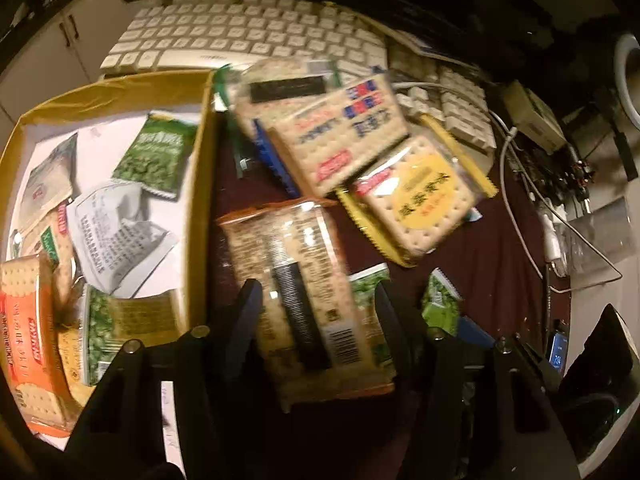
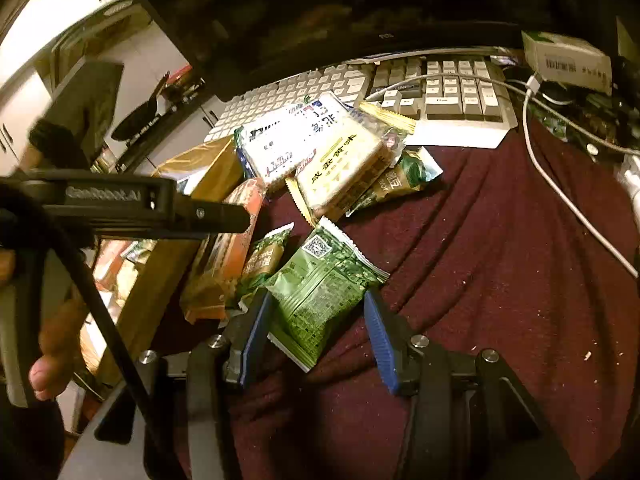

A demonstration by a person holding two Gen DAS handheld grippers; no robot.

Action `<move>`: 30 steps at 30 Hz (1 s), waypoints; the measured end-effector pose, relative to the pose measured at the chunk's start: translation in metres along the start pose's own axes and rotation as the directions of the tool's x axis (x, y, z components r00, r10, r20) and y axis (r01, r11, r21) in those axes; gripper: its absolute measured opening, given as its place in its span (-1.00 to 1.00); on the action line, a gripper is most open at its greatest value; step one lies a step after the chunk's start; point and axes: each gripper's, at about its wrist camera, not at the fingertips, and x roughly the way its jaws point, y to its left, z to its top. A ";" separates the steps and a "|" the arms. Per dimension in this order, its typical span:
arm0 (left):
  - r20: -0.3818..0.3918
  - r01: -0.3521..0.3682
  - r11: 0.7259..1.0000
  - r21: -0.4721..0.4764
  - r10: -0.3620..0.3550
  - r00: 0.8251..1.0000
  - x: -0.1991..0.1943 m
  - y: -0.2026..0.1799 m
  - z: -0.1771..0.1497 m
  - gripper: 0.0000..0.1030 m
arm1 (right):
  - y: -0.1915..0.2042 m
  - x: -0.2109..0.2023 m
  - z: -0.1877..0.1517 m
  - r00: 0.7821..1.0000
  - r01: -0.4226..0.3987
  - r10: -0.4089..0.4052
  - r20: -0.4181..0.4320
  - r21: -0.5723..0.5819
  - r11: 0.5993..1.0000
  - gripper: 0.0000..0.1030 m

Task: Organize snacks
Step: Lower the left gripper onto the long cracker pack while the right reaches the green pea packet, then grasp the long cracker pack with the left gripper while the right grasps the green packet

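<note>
Black fingers (image 1: pixel 248 312) of the left gripper (image 1: pixel 316 320) sit nearest, and between them is an orange cracker pack (image 1: pixel 296 280), back side up. The jaws look closed on the pack, one finger on each long side. The picture is blurry, so I cannot tell how tight the hold is.

Just to the left of these jaws is the box (image 1: pixel 200 184), with a tall brown wall. Snacks already lie inside it. I think the step now is to put the pack in the box. To do it well, keep the squeeze soft so the crackers do not break. Lift the pack up over the wall before going left. Let go low, over a flat spot.

Blue fingers (image 2: pixel 380 336) of the right gripper (image 2: pixel 316 320) stand wide, one on each side of a green pack (image 2: pixel 320 292). They do not pinch it yet. It lies on the red cloth (image 2: pixel 500 260).

Past both jaws is a pile of cracker packs (image 1: pixel 340 136). Behind that is a keyboard (image 1: pixel 240 28).
</note>
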 end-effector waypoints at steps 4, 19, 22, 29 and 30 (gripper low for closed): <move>-0.020 0.005 1.000 -0.025 -0.006 1.000 -0.003 0.006 -0.005 0.03 | 0.002 0.000 0.000 1.000 0.002 -0.002 0.001 -0.003 1.000 -0.07; 0.057 0.085 0.995 0.046 -0.088 0.995 -0.020 0.001 -0.026 0.10 | 0.000 -0.013 -0.007 0.998 -0.061 0.061 -0.002 0.056 0.997 -0.06; 0.107 0.094 0.993 0.073 -0.101 0.989 -0.031 0.000 -0.035 0.11 | 0.006 -0.006 -0.004 0.997 -0.051 0.055 -0.050 0.080 0.995 -0.06; 0.213 0.116 0.987 0.108 -0.137 0.967 -0.052 -0.005 -0.047 0.11 | 0.005 0.015 0.013 0.998 -0.027 0.038 -0.055 0.192 0.981 -0.05; 0.235 0.110 0.987 0.118 -0.135 0.963 -0.057 -0.004 -0.051 0.11 | 0.006 0.016 0.013 0.998 -0.023 0.033 -0.050 0.192 0.981 -0.06</move>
